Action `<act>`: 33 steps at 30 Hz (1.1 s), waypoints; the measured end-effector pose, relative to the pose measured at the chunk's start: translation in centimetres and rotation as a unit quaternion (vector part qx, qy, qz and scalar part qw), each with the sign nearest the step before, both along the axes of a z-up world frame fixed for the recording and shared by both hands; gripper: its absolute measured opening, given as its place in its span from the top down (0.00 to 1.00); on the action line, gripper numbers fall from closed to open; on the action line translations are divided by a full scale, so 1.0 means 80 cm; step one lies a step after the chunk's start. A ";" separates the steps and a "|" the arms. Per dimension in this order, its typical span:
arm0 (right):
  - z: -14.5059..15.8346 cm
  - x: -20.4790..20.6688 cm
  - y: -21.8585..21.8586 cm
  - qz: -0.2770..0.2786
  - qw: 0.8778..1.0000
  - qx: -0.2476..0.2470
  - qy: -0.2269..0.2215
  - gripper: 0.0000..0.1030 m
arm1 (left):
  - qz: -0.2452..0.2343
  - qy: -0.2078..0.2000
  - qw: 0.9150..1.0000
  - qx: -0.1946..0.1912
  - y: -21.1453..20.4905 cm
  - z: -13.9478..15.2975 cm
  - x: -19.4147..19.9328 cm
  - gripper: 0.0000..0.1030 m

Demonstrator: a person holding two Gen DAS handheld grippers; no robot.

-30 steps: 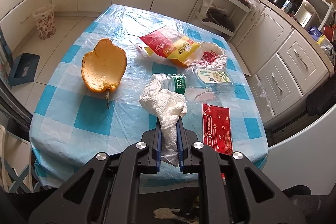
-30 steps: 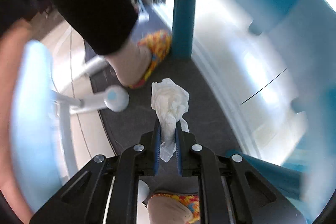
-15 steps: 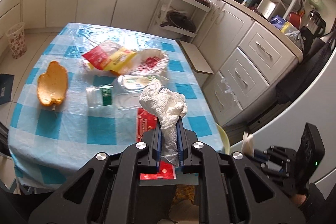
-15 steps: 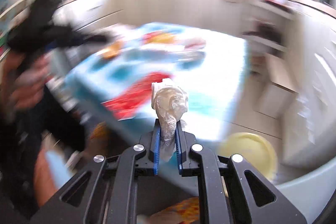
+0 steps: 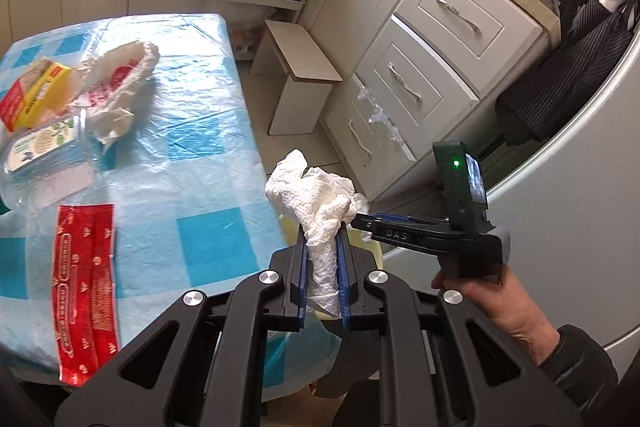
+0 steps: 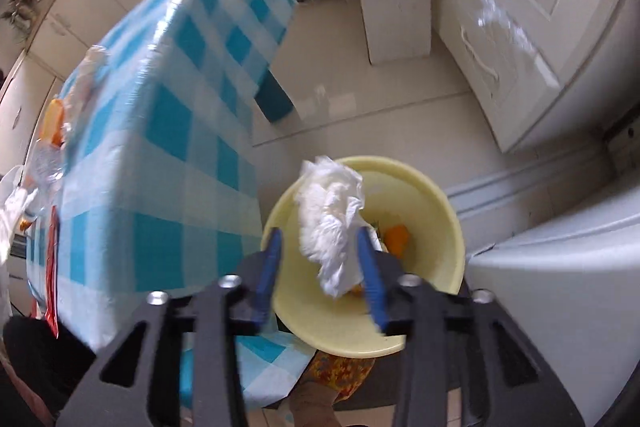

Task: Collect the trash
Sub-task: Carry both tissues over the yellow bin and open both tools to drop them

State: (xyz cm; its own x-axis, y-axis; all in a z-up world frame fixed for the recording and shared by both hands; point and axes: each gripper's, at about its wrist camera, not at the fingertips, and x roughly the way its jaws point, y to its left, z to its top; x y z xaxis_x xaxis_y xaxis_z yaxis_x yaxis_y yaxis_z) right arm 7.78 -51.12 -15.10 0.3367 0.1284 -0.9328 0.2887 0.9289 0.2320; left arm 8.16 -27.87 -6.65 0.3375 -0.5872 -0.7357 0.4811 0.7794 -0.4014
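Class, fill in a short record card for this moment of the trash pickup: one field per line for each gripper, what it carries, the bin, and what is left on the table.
left gripper: jaws shut on a crumpled paper towel
right gripper: jaws opening, white tissue wad between them, over the bin
bin: yellow bowl-shaped bin on the floor beside the table, orange scrap inside
table: blue checked cloth under clear plastic
left on table: red wrapper, clear plastic box, red and yellow packet
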 end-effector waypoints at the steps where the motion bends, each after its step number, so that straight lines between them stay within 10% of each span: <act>1: -0.003 -0.001 0.001 -0.004 1.000 -0.004 0.000 0.54 | -0.005 0.003 1.000 0.005 -0.011 -0.007 0.000 0.89; 11: 0.107 -0.039 -0.035 -0.117 0.968 -0.056 -0.213 0.37 | -0.034 0.029 0.996 0.081 -0.130 -0.089 0.007 0.87; 16: 0.152 -0.047 -0.021 -0.117 0.943 -0.089 -0.298 0.33 | -0.030 0.035 0.996 0.075 -0.159 -0.086 0.007 0.61; 23: 0.189 -0.049 -0.008 -0.120 0.922 -0.096 -0.356 0.26 | -0.004 -0.010 0.998 0.066 -0.120 -0.046 -0.003 0.49; 33: 0.188 -0.029 0.027 -0.073 0.932 -0.103 -0.341 0.25 | 0.029 -0.010 0.998 0.046 -0.050 -0.024 -0.022 0.48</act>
State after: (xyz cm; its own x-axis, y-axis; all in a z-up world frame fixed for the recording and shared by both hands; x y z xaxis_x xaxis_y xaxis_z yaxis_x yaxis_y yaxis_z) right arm 5.49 -48.98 -0.06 0.8596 -0.1236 -0.4958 0.2665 0.9364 0.2285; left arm 6.37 -31.89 -8.56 0.3849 -0.4964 -0.7781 0.4412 0.8395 -0.3173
